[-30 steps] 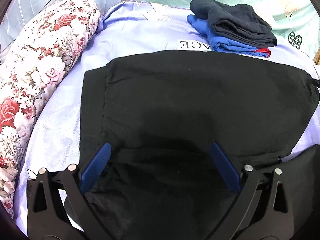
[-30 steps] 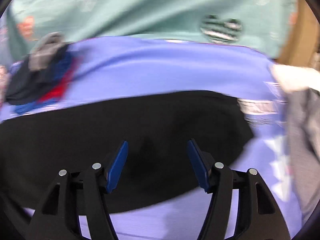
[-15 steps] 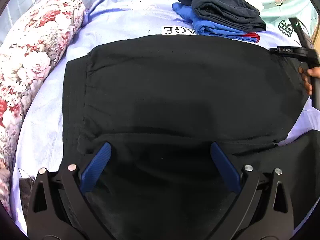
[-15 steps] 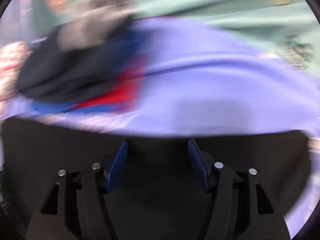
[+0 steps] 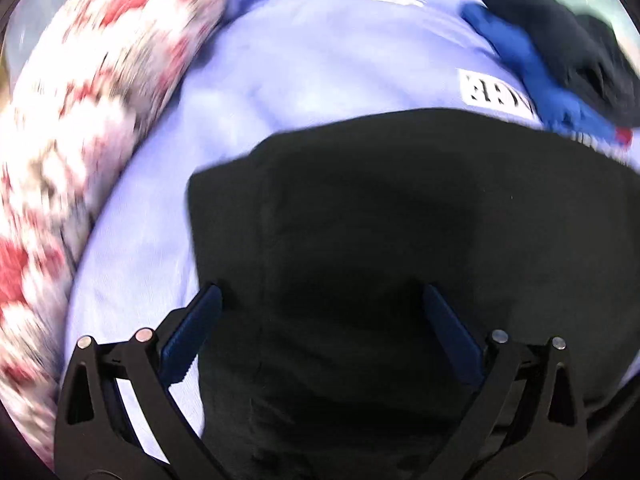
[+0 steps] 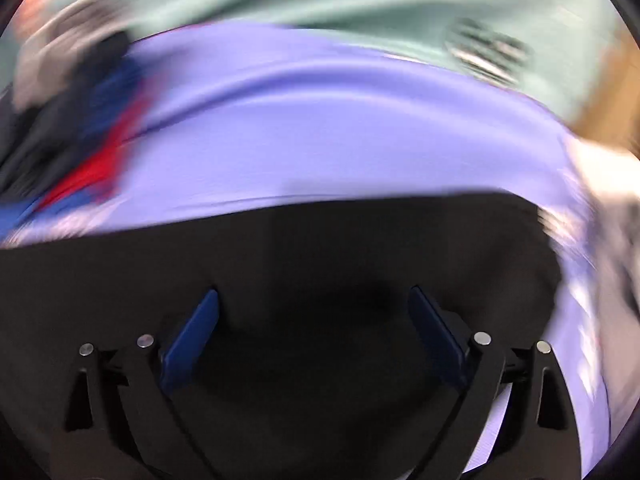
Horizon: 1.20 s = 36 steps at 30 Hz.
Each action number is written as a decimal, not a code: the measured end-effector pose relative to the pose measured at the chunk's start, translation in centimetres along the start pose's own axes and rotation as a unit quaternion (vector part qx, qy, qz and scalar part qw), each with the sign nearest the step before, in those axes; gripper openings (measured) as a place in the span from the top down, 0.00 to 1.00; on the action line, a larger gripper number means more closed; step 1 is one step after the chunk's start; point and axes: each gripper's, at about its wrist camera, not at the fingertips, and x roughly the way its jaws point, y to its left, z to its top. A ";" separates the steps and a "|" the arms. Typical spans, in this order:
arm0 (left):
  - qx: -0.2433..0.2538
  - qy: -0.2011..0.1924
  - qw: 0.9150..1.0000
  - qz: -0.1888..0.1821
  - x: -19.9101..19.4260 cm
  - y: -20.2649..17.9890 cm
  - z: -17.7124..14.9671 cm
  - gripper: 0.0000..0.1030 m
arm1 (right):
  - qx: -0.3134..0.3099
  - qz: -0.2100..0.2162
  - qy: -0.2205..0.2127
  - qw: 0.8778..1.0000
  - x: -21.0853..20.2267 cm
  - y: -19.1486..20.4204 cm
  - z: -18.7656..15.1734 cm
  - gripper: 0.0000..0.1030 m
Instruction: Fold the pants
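A white label [image 5: 496,94] on the lilac sheet [image 5: 320,60] carries upside-down black capitals, blurred; "GE" reads, the rest slips under the blue garment [image 5: 532,76].

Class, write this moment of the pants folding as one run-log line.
left hand-held gripper: open | right hand-held gripper: open | black pants: flat on lilac sheet

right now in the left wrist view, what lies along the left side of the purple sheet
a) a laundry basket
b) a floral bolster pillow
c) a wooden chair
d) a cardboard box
b: a long floral pillow with red and white flowers runs along the left edge of the purple sheet, beside the black pants.
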 end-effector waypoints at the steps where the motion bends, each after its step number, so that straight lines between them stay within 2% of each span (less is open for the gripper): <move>1: -0.001 -0.006 1.000 -0.002 -0.7 0.3 -0.3 0.02 | -0.025 0.035 -0.012 0.999 -1.5 1.0 -0.6 0.11; 3: 0.024 -0.031 0.999 0.011 -2.6 0.3 -1.2 0.02 | -0.058 0.091 -0.020 0.994 -4.0 2.2 -2.4 0.11; 6: 0.046 -0.051 0.998 0.010 -5.1 0.6 -3.1 0.02 | -0.103 0.177 0.009 0.979 -7.6 5.0 -6.6 0.11; 10: 0.040 -0.056 0.998 0.017 -6.9 2.5 -6.1 0.02 | -0.148 0.228 0.018 0.962 -10.8 5.5 -11.4 0.11; 12: 0.031 -0.050 0.998 0.031 -7.4 4.0 -7.8 0.02 | -0.154 0.225 0.020 0.962 -11.5 5.4 -12.9 0.11; 18: -0.015 -0.011 0.999 0.047 -7.7 7.8 -10.1 0.02 | -0.149 0.279 0.040 0.948 -15.7 4.0 -17.2 0.11; 20: -0.026 0.002 0.998 0.058 -7.3 8.6 -10.5 0.02 | -0.172 0.266 0.033 0.948 -16.5 3.4 -18.1 0.11; 22: -0.044 0.029 0.998 0.035 -6.6 9.4 -11.0 0.02 | -0.186 0.245 0.023 0.951 -16.9 3.2 -19.0 0.11; 24: -0.061 0.063 0.996 0.013 -5.7 9.6 -11.4 0.04 | -0.177 0.241 0.025 0.954 -16.8 2.5 -19.6 0.11; 28: -0.056 0.077 0.995 -0.005 -5.8 8.7 -12.0 0.09 | -0.148 0.256 0.029 0.955 -17.0 1.3 -20.2 0.11; 31: -0.057 0.093 0.993 -0.037 -5.8 8.1 -12.4 0.11 | -0.153 0.263 0.020 0.952 -17.8 1.2 -20.4 0.11; 32: -0.060 0.100 0.992 -0.043 -5.7 8.0 -12.6 0.13 | -0.154 0.266 0.018 0.952 -18.0 1.2 -20.5 0.11; 34: -0.070 0.119 0.989 -0.057 -5.3 8.0 -12.9 0.31 | -0.152 0.272 0.014 0.950 -18.3 1.2 -20.5 0.11; 36: -0.076 0.129 0.987 -0.065 -5.2 8.0 -13.4 0.36 | -0.148 0.277 0.015 0.949 -18.2 1.0 -20.5 0.11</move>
